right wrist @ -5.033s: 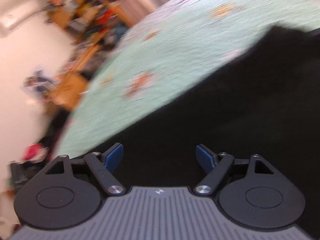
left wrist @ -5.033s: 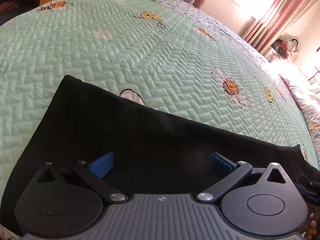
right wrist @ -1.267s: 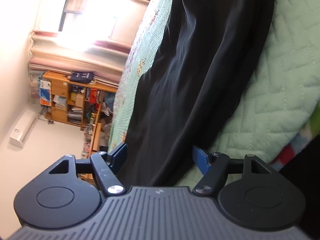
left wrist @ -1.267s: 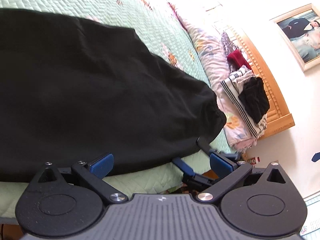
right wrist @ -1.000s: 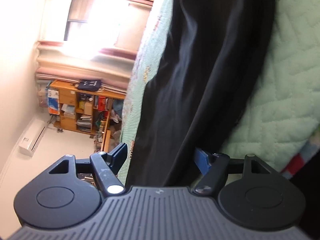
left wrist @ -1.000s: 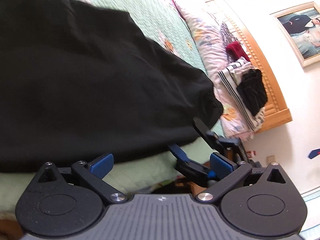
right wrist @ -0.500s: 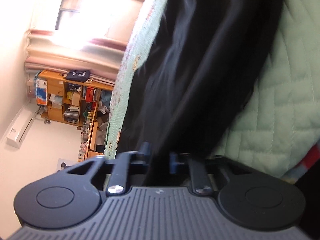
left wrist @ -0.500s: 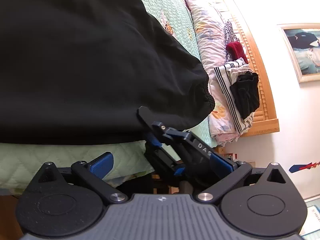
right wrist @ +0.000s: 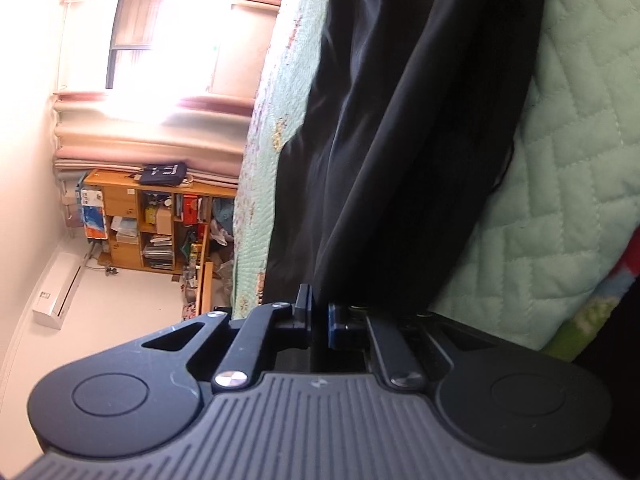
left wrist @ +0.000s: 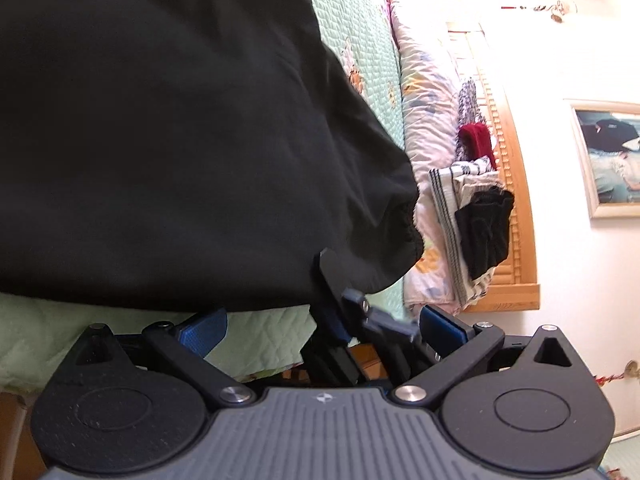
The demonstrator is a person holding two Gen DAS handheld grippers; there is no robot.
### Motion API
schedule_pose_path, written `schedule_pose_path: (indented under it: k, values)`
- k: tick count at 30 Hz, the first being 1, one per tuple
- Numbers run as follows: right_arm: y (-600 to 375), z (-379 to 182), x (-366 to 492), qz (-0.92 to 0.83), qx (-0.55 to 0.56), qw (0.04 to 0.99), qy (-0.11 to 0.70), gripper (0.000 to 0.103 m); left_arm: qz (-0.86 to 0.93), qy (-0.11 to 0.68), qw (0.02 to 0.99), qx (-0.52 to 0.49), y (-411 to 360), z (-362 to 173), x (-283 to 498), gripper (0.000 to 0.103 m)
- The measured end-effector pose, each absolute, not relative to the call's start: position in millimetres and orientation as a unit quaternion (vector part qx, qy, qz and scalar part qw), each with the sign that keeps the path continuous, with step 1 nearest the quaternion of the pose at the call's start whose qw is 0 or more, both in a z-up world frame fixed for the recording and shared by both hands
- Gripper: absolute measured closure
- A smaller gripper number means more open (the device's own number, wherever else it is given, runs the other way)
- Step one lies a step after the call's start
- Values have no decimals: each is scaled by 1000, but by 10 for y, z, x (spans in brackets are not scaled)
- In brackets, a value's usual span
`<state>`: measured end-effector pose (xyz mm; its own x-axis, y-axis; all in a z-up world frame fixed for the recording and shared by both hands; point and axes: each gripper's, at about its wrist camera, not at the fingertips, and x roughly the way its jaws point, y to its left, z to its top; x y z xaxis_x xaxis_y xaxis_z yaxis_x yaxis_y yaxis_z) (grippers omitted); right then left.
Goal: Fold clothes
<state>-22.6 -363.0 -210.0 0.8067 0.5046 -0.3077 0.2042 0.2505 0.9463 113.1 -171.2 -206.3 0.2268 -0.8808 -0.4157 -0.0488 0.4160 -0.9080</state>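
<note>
Two grippers at the black garment [left wrist: 168,128] spread on the quilted bed [right wrist: 560,184]: right gripper [right wrist: 318,316] pinches its near edge, left gripper [left wrist: 320,328] gapes empty; a fold-over seemingly needs the left gripping too.

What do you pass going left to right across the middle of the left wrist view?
Black garment → green quilted bedspread → pale floral duvet → striped clothes pile → wooden headboard → framed picture.
</note>
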Motion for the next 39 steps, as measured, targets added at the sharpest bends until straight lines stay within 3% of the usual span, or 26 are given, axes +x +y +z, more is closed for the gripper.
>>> schedule_pose_path:
  k: [8,19,23,28,35,39]
  values:
    - [-3677,-2083,-309,110,598,737,296,96,-272,521,670,-454,-1616,-2094,1153,1]
    - [-3757,-2205,-383,106,609,726,302,97,-241,523,716,-395,-1631,-1951,1122,30]
    - [-3771,-2248,-378,110,607,724,308,97,-225,522,738,-363,-1644,-1892,1120,46]
    - [-3778,-2364,-345,103,595,726,329,97,-210,529,754,-329,-1647,-1887,1146,51]
    - [-3857,-2563,-355,129,625,694,334,95,-182,546,757,-310,-1649,-1901,1223,73]
    - [-3982,-2485,-546,129,615,711,315,87,-176,551,751,-318,-1568,-1919,1226,74]
